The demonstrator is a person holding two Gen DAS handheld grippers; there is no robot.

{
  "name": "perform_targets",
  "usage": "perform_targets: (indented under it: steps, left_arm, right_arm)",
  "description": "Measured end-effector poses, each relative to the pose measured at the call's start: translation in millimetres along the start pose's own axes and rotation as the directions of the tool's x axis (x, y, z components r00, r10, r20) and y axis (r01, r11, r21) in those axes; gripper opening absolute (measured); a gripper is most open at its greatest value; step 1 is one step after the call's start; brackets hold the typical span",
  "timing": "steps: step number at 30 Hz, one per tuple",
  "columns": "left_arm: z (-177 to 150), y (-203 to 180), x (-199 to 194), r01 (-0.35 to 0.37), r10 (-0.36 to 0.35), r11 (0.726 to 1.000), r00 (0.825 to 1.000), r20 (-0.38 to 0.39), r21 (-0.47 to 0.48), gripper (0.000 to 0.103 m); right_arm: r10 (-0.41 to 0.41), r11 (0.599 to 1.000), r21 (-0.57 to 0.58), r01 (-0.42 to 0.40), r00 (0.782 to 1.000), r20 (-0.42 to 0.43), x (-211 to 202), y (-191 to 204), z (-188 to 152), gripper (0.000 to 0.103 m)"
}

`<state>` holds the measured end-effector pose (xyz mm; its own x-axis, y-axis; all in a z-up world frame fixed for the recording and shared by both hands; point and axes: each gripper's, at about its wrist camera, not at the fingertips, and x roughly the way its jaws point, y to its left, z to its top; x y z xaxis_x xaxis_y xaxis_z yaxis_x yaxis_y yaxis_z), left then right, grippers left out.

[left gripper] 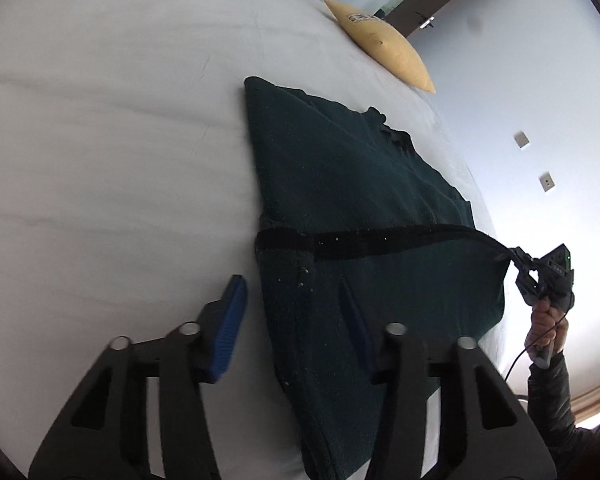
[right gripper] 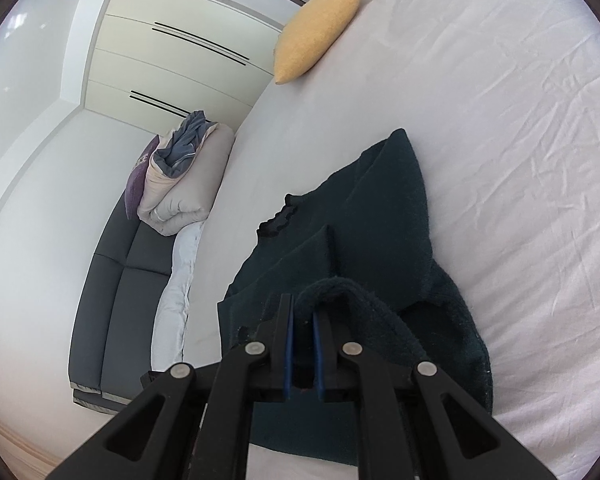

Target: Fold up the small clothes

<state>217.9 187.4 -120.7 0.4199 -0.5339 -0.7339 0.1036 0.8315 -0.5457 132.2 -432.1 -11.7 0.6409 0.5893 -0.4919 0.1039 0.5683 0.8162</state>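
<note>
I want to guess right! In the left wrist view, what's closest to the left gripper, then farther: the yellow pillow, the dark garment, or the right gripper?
1. Garment: right under the left gripper.
2. Right gripper: off to the right, pinching the garment's edge.
3. Pillow: far end of the bed.

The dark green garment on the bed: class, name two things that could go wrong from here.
1. The right gripper pinches only a thin corner of the garment and pulls its edge taut; the fabric might slip out.
2. The left gripper stands open astride the near edge, gripping nothing; closing there may catch several layers or the bed sheet, spoiling the fold.
</note>
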Motion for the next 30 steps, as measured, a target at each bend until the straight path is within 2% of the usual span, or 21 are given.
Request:
perform_targets:
  steps: [6,16,23,30]
  left_arm:
    - [-3,-9,-1,-0.017,0.018,0.998,1.000,-0.011,0.057,0.005]
    - [11,-30,-47,-0.044,0.030,0.994,0.991,0.131,0.104,0.004]
    - [46,-40,-58,-0.058,0.037,0.994,0.977,0.211,0.092,0.004]
    - [91,-52,-46,-0.084,0.059,0.992,0.970,0.238,0.098,0.004]
  right_arm:
    - [-0.001,1.000,-0.004,0.001,1.000,0.002,1,1,1,0.010]
    - [-0.007,1.000,-0.024,0.008,0.999,0.040,-5,7,8,0.010]
    - [-0.017,1.000,-0.014,0.018,0.997,0.078,4,7,35,0.010]
    - [-0.067,0.998,0.013,0.066,0.994,0.083,35,-4,71,0.010]
